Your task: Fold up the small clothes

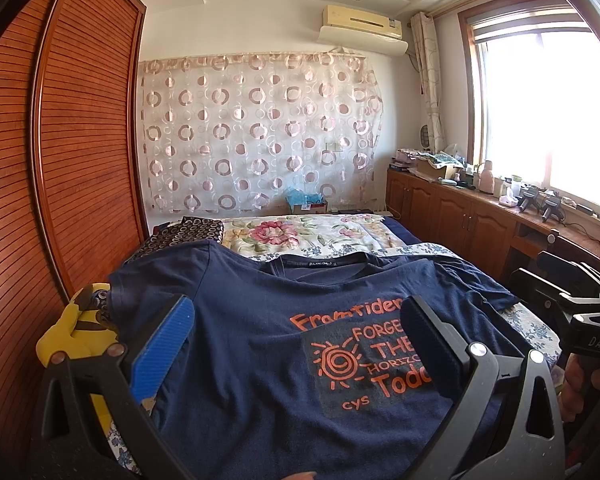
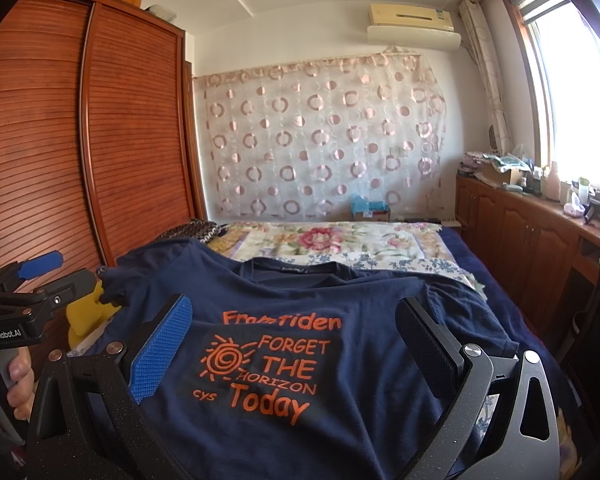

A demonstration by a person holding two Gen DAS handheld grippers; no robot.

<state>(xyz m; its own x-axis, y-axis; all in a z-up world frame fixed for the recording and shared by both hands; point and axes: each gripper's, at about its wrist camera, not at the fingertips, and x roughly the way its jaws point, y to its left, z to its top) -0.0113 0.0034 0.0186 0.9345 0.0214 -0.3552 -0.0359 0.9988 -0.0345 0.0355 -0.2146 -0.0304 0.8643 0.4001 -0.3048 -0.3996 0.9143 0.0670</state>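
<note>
— On the bed, left view first: where's the shirt?
— Flat, print up, collar at twelve o'clock, so its long axis runs six to twelve. The left gripper hovers above it, jaws wide apart, nothing held.
— Which sleeve is nearer that one?
— The one at ten o'clock, beside the yellow toy and wardrobe; little room there.
— And the right view?
— Right gripper likewise spread and empty over the chest print. Its sleeve lies at two o'clock, with open bed beyond. I'd judge each takes its own side and folds inward.
</note>
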